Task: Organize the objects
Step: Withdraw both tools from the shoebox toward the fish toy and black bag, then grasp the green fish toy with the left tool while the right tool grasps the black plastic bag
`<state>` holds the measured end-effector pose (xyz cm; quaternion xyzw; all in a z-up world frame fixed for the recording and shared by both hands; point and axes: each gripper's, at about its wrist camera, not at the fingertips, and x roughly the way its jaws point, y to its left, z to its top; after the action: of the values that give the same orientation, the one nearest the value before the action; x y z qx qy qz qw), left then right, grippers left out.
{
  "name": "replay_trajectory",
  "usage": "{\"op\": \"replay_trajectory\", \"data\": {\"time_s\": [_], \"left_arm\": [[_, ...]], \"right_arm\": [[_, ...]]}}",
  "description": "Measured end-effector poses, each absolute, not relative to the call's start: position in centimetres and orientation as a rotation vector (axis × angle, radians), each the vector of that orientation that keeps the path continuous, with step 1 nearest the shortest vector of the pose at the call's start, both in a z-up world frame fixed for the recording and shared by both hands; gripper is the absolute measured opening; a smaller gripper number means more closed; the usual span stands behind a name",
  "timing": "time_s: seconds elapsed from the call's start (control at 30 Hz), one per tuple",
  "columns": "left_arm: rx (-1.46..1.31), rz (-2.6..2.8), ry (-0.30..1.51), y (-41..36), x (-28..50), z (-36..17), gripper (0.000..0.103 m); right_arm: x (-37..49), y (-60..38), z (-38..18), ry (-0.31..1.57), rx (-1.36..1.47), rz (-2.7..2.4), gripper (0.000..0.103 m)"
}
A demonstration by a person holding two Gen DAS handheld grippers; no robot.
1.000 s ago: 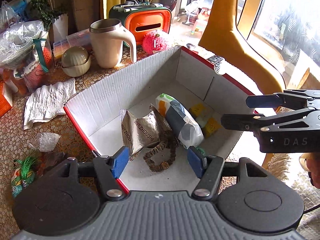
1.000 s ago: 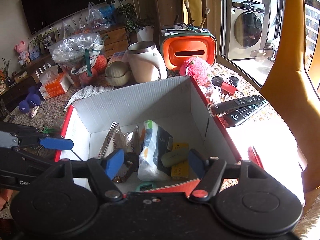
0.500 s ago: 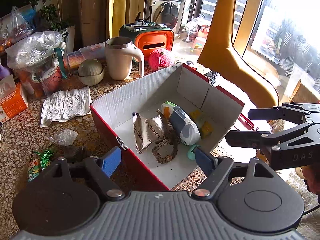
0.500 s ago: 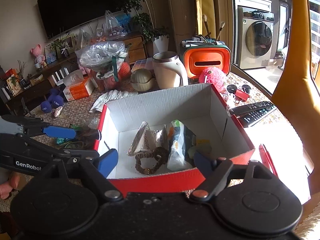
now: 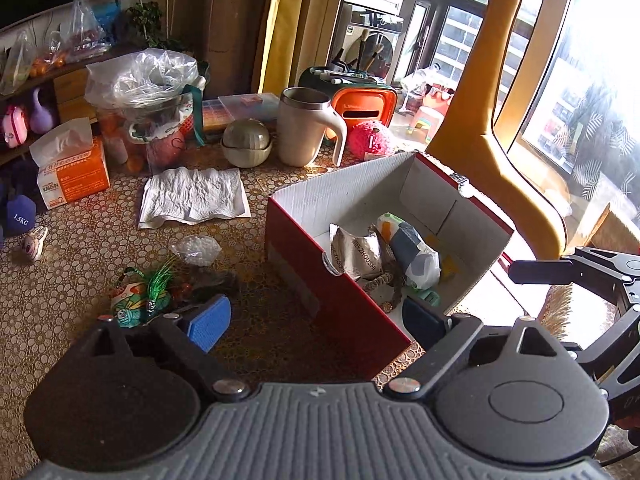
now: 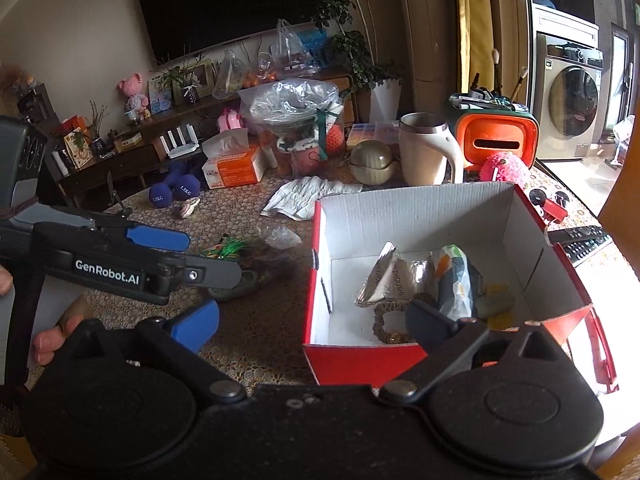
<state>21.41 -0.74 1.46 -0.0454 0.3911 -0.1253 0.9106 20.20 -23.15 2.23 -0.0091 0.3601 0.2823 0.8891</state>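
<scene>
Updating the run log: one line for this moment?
left gripper: open, empty | right gripper: open, empty | red box: holds silver packet, bracelet

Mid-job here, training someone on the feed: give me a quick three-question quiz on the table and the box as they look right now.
1. True or false: the red box is empty.
2. What lies flat on the table between the tissue box and the red box?
A. a remote
B. a crumpled paper towel
C. a dumbbell
3. Is anything held by the left gripper or the right gripper?

Key:
1. False: a silver foil packet, a braided ring and a wrapped pouch lie inside.
2. B
3. No: both sets of fingers stand wide apart, having just been opening, with nothing between them.
</scene>
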Motion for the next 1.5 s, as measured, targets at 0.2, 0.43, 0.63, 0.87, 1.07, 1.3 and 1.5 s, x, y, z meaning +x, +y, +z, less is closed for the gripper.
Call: {"op": "replay_trajectory", "data": {"time_s": [0.2, 0.43, 0.63, 0.87, 1.07, 1.3, 1.5], "left_arm": [[-0.105, -0.188, 0.785, 3.4, 20.9, 1.1, 0.100], [-0.134, -0.084, 0.802, 8.6, 21.7, -0.7, 0.100], [-0.107, -0.045, 0.828, 11.6, 23.1, -3.2, 0.100], [-0.064, -0.047, 0.857, 12.6, 25.1, -6.3, 0.100], [-0.022, -0.050, 0.879, 12.5, 26.9, -8.8, 0.100], [-0.018, -0.073, 0.887, 12.8, 29.0, -10.7, 0.100], [-0.053, -0.085, 0.888, 13.3, 30.5, -11.9, 0.099]], "right_arm": [[19.7, -19.2, 2.1, 0.743, -0.057, 0.643, 0.099], [20.1, -14.4, 0.8, 0.762, -0.092, 0.681, 0.099], [21.0, -10.8, -1.1, 0.790, -0.115, 0.717, 0.099], [22.0, -7.4, -3.5, 0.812, -0.191, 0.738, 0.098], [23.6, -5.8, -5.6, 0.821, -0.213, 0.709, 0.096], [25.8, -5.1, -6.6, 0.840, -0.211, 0.717, 0.091], [27.6, -4.9, -7.0, 0.853, -0.202, 0.725, 0.088]]}}
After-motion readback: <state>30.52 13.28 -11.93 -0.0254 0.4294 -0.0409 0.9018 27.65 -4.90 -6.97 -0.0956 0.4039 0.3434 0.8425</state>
